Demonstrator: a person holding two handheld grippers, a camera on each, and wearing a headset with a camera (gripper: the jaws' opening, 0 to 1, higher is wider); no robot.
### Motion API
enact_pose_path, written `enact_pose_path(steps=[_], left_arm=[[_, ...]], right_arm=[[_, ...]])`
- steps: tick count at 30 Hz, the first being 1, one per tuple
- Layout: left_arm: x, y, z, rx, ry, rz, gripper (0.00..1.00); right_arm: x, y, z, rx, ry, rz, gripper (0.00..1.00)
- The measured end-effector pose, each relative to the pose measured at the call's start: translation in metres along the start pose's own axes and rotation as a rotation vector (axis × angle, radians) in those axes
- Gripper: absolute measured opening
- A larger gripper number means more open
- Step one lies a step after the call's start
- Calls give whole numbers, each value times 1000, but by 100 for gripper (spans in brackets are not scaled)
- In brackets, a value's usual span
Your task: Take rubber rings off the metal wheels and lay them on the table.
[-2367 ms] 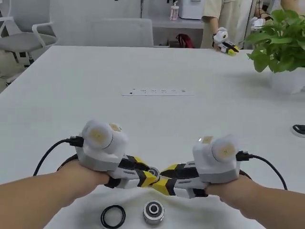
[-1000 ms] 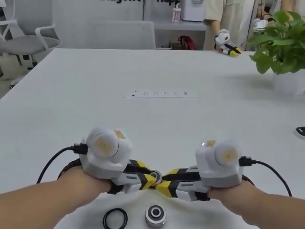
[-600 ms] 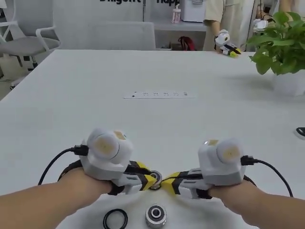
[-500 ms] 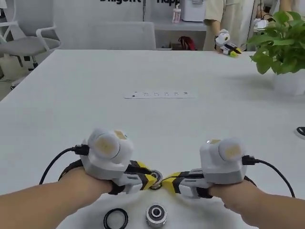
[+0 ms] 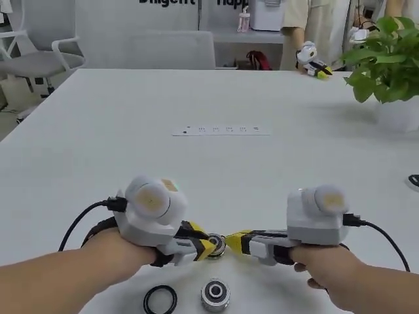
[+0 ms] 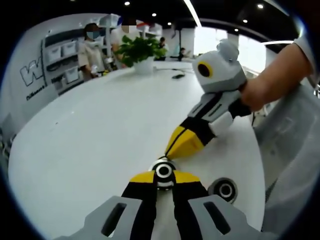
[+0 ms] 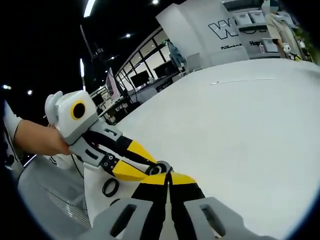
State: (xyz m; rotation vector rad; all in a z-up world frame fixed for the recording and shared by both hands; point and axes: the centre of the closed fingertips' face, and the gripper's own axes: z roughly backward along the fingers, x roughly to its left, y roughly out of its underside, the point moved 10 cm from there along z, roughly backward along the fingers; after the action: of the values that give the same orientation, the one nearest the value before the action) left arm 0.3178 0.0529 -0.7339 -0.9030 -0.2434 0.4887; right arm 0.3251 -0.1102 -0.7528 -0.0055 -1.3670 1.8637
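My left gripper (image 5: pixel 211 247) is shut on a small metal wheel (image 5: pixel 217 245) that wears a black rubber ring, held just above the table's near edge. In the left gripper view the wheel (image 6: pixel 164 171) sits between the yellow tips of the left gripper (image 6: pixel 164 176). From the right, my right gripper (image 5: pixel 233 240) points at the wheel, shut, its tips pinching the ring at the rim (image 7: pixel 162 169). On the table below lie a loose rubber ring (image 5: pixel 160 299) and a bare metal wheel (image 5: pixel 215 294).
A white cloth (image 5: pixel 268 297) covers the table's near edge under my hands. A power strip (image 5: pixel 221 130) lies mid-table, a potted plant (image 5: pixel 386 62) stands far right, and a dark object (image 5: pixel 414 181) is at the right edge. Chairs and people are beyond the table.
The right gripper has drawn back to the right, so its jaws no longer overlap the left's and only its tips meet the wheel. The left gripper still holds the wheel.
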Motion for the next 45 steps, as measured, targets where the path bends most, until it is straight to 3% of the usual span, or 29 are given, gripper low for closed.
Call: enact_pose_path(steps=[12, 20, 24, 32, 36, 40, 45], left_arm=[[-1, -1, 0, 12, -15, -37, 11], [-2, -1, 0, 17, -21, -32, 10], [-2, 0, 0, 14, -21, -30, 11], [-2, 0, 1, 2, -15, -49, 12], [0, 1, 2, -11, 0, -31, 13], [-2, 3, 7, -6, 13, -70, 13], [-4, 6, 14, -10, 40, -78, 22]], right_arm=[[5, -3, -2, 11, -3, 16, 0], [14, -2, -6, 19, -55, 16, 0], [20, -7, -7, -5, -90, 24, 0], [13, -3, -3, 0, -58, 23, 0], [10, -2, -1, 2, -45, 17, 0], [8, -4, 1, -4, -40, 4, 0], [8, -4, 1, -4, -41, -1, 0]])
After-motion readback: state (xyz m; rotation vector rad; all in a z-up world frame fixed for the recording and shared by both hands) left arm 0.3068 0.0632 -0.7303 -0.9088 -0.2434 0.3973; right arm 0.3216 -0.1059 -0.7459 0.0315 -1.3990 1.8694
